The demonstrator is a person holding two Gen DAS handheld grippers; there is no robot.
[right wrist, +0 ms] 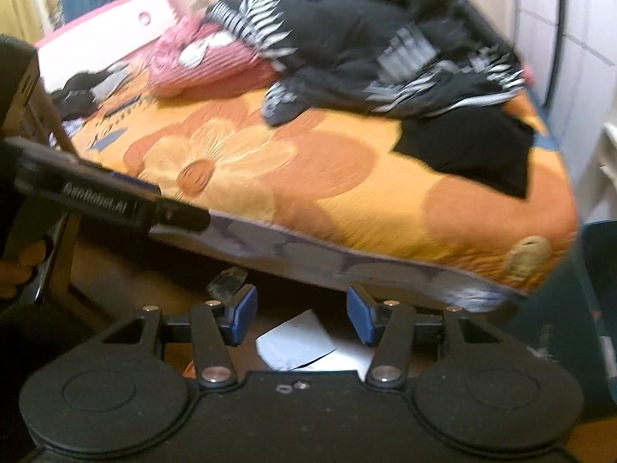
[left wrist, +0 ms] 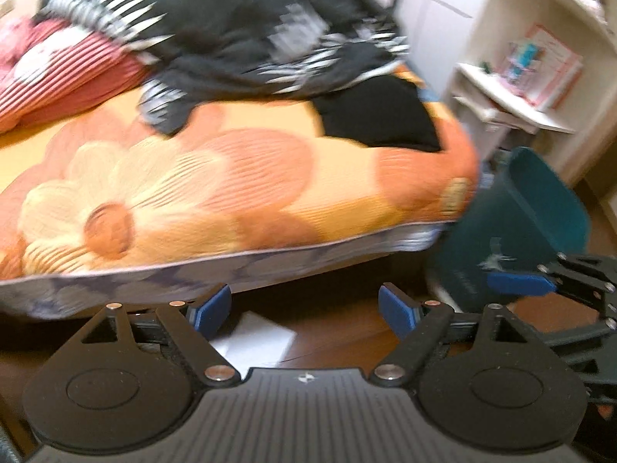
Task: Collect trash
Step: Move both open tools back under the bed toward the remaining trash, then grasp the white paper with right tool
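A white sheet of paper (left wrist: 256,341) lies on the brown wooden floor beside the bed; it also shows in the right wrist view (right wrist: 304,341). My left gripper (left wrist: 304,310) is open and empty, hovering above the paper. My right gripper (right wrist: 301,316) is open and empty, also just above the paper; one of its blue fingertips (left wrist: 516,283) shows at the right of the left wrist view. A dark teal bin (left wrist: 513,227) stands on the floor at the bed's corner, to the right; its edge also shows in the right wrist view (right wrist: 595,308).
A bed (right wrist: 347,177) with an orange flower cover fills the view ahead, with a black patterned blanket (right wrist: 385,38), a striped pillow (right wrist: 200,61) and a black cloth (right wrist: 470,146) on it. A white shelf unit (left wrist: 532,77) stands at the right. A small dark object (right wrist: 227,281) lies under the bed edge.
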